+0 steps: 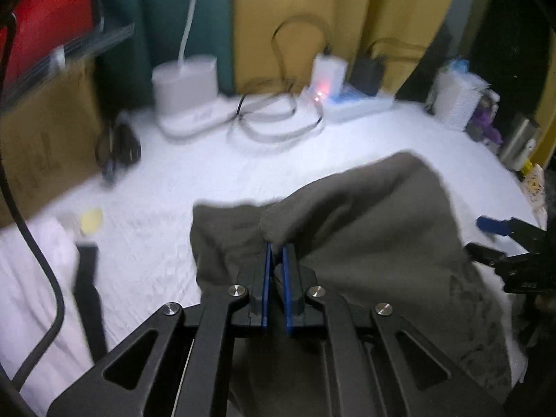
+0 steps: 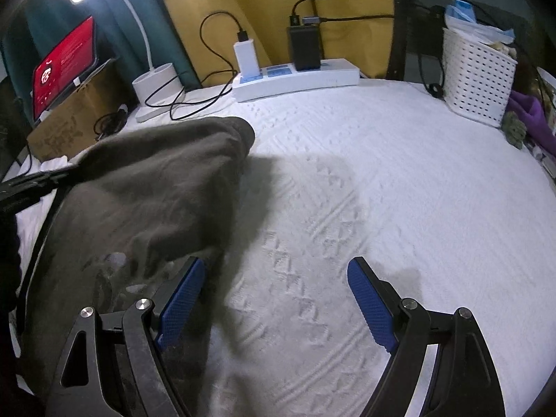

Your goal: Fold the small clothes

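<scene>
A dark olive-grey garment (image 1: 365,215) lies bunched on the white textured cloth (image 1: 166,236). My left gripper (image 1: 276,248) is shut on a fold of the garment and holds it lifted, so the cloth drapes around the fingers. In the right wrist view the same garment (image 2: 146,194) hangs at the left, lifted off the surface. My right gripper (image 2: 276,267) is open and empty, its left finger (image 2: 180,299) right beside the garment's lower edge. The right gripper also shows at the right edge of the left wrist view (image 1: 504,239).
At the back stand a white power strip (image 2: 295,78) with chargers and cables, a white lamp base (image 2: 158,81), a cardboard box (image 2: 73,118) with a red-screened tablet (image 2: 64,62), and a white perforated basket (image 2: 477,76). A black strap (image 1: 88,285) lies at the left.
</scene>
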Demonstrator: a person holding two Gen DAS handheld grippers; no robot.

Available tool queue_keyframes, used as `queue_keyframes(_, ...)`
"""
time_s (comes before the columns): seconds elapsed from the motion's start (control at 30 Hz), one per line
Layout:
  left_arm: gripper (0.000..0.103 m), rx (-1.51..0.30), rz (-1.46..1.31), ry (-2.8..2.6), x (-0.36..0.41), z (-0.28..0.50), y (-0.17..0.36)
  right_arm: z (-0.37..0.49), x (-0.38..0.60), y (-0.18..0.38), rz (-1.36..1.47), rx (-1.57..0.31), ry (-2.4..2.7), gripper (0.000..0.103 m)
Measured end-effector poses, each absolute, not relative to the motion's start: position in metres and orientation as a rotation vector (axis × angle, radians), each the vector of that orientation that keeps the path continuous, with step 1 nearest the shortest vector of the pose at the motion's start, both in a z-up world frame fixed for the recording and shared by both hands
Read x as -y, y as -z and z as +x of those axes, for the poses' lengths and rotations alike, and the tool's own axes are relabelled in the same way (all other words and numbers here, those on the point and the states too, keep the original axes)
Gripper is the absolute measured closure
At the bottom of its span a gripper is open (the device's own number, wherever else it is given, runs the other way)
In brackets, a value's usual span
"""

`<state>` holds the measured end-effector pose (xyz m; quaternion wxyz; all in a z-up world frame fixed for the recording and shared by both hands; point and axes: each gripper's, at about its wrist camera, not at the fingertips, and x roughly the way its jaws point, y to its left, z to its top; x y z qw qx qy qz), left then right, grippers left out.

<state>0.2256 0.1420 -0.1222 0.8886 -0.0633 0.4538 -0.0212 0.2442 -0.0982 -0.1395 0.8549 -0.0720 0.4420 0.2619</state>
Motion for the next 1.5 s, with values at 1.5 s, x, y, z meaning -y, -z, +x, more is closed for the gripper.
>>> queue_keyframes(1.5,0.065,-0.969,-0.222,0.117,-0.117,0.152,0.132,0.258,0.038,0.118,-0.24,-0.858,-0.593,0.037)
